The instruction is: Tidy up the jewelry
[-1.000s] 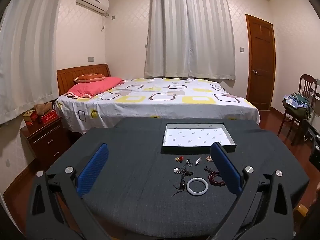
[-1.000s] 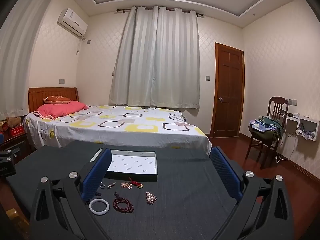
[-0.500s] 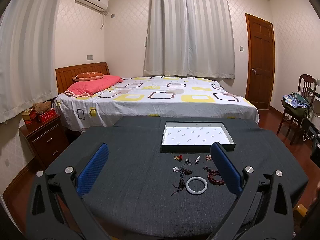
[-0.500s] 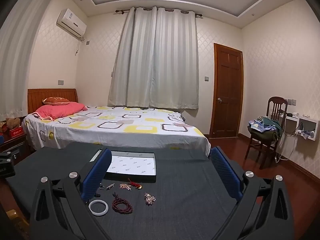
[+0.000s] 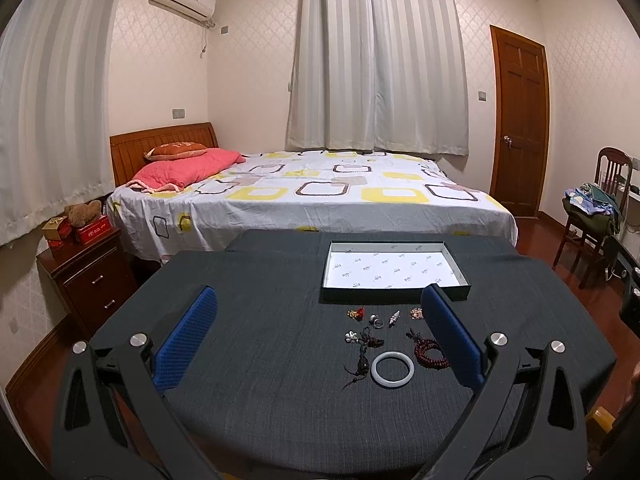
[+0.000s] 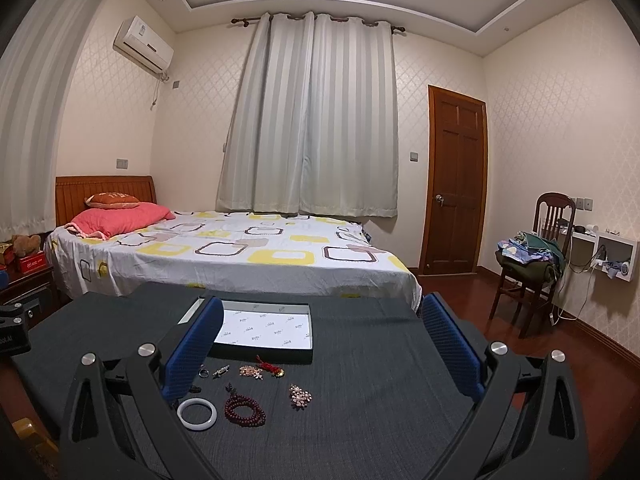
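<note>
Several jewelry pieces lie loose on a dark cloth-covered table (image 5: 260, 320): a white bangle (image 5: 392, 369), a dark red bead bracelet (image 5: 430, 354), a dark tasselled cord (image 5: 366, 350), a ring (image 5: 377, 322) and small brooches. Behind them stands an open shallow box with a white lining (image 5: 390, 270). My left gripper (image 5: 318, 334) is open and empty, above the table's near side. In the right wrist view the bangle (image 6: 197, 413), beads (image 6: 245, 410), a flower brooch (image 6: 300, 396) and the box (image 6: 266, 330) show. My right gripper (image 6: 320, 346) is open and empty.
A bed (image 5: 304, 196) stands beyond the table. A wooden nightstand (image 5: 86, 276) is at the left. A chair piled with clothes (image 6: 532, 256) stands at the right by a wooden door (image 6: 456, 188). The left gripper's body (image 6: 12, 328) shows at the left edge.
Both views have shifted slightly; the jewelry and box have not moved. Both grippers stay open.
</note>
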`<state>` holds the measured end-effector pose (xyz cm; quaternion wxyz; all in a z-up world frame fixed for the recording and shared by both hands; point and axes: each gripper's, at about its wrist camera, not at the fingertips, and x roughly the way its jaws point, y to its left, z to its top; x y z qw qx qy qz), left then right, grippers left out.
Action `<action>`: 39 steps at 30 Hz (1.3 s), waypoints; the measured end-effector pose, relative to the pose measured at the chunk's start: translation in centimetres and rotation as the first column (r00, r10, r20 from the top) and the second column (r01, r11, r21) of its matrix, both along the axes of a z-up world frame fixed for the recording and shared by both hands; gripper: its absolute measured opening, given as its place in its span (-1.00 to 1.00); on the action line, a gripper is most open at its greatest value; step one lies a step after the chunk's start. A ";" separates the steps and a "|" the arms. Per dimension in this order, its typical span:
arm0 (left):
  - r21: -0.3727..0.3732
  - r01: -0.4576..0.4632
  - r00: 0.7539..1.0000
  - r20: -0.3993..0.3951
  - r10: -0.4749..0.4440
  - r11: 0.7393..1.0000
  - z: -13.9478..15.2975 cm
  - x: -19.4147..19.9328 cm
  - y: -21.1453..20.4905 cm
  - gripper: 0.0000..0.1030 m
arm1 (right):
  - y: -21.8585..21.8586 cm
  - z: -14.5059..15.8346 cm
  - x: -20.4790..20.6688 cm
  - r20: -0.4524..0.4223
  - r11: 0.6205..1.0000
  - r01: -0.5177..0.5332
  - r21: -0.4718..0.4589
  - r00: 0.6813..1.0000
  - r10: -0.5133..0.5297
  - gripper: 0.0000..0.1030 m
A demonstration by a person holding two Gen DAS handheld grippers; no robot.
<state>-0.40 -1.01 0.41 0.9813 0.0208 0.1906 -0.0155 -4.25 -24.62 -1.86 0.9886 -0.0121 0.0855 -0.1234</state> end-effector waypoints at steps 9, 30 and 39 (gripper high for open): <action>-0.001 0.000 1.000 -0.001 0.000 1.000 -0.2 0.0 0.0 0.93 | -0.1 0.0 0.0 -0.001 1.000 0.000 -0.001 1.000 0.000 0.88; -0.001 0.002 1.000 -0.006 -0.002 1.000 -1.0 -0.1 -0.1 0.93 | 0.0 0.0 0.0 -0.006 1.000 -0.001 -0.001 1.000 0.001 0.88; -0.001 0.003 1.000 -0.008 -0.003 1.000 -1.2 -0.2 0.0 0.93 | -0.1 0.0 0.0 -0.008 1.000 -0.001 0.000 1.000 0.001 0.88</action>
